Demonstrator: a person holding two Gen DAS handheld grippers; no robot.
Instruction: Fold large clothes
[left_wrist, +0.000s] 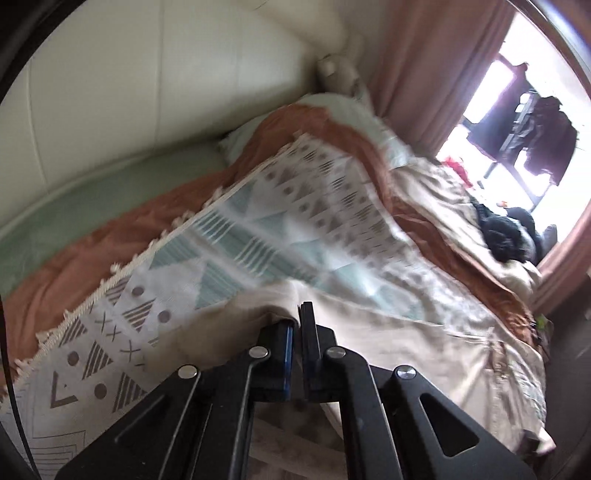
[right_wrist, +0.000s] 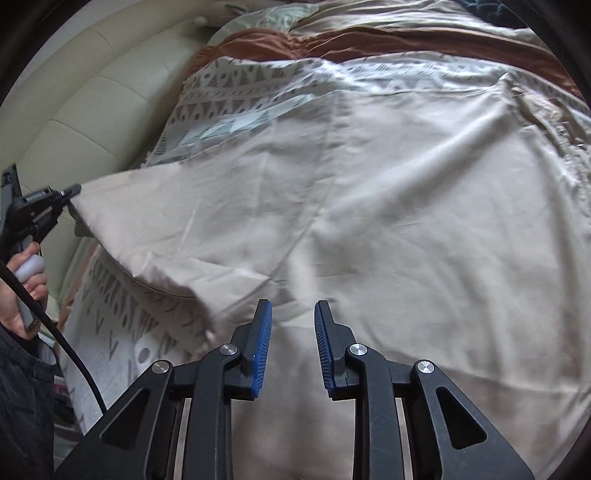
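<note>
A large beige garment (right_wrist: 369, 206) lies spread over the patterned blanket (left_wrist: 207, 236) on the bed (left_wrist: 92, 192); no container shows. The left hand-held gripper (left_wrist: 296, 317) is clamped on one corner of the garment, lifting it off to the left of the right hand-held gripper (right_wrist: 292, 325). The right one hovers just above the cloth, fingers parted, holding nothing.

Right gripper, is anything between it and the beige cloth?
Nothing visible. The right gripper hangs open directly above the beige cloth, while the left gripper holds its corner.
</note>
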